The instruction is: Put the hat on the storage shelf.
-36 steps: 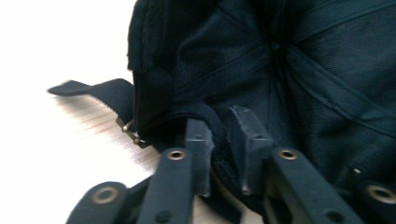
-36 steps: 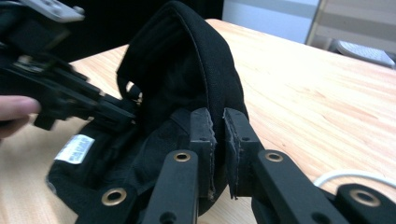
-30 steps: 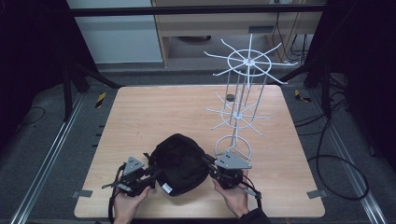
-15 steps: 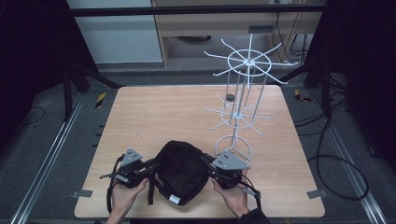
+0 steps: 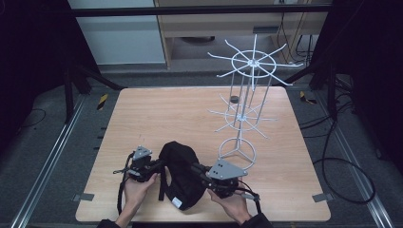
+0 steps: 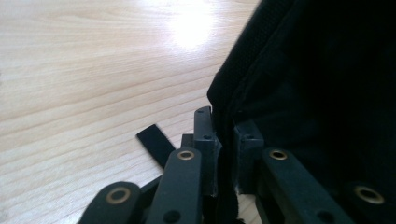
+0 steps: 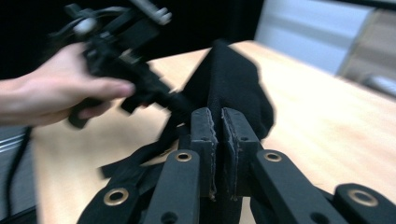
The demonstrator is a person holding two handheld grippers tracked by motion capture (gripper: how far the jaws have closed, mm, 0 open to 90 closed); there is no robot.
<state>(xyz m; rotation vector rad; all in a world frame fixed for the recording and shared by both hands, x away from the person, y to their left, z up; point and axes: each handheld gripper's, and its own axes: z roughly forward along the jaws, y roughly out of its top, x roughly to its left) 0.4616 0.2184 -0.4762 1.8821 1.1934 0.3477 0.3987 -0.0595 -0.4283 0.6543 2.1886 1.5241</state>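
Black fabric bag (image 5: pixel 179 173), soft and slumped, lies on the near part of the light wooden tabletop (image 5: pixel 157 114), between the person's two hands. The left tool (image 5: pixel 159 165) has just been closing its jaws on the bag's left edge: in the left gripper view a fold of the black cloth (image 6: pixel 299 93) runs down between the pads (image 6: pixel 205 140), pinched there. The right tool (image 5: pixel 194 167) is nearly closed too, with a thin ridge of the same fabric (image 7: pixel 229 79) clamped between its jaws. Gripping opposite sides like this looks meant to give control over a limp thing that one grip alone would let sag, probably so it can be lifted and spread. A loose black strap (image 6: pixel 155 143) trails onto the wood beside the left jaws, and a white label (image 5: pixel 176 202) shows at the bag's near end. To the right, near the right hand, stands a white wire display rack with radiating hooks (image 5: pixel 247 95), a likely place for hanging the bag.
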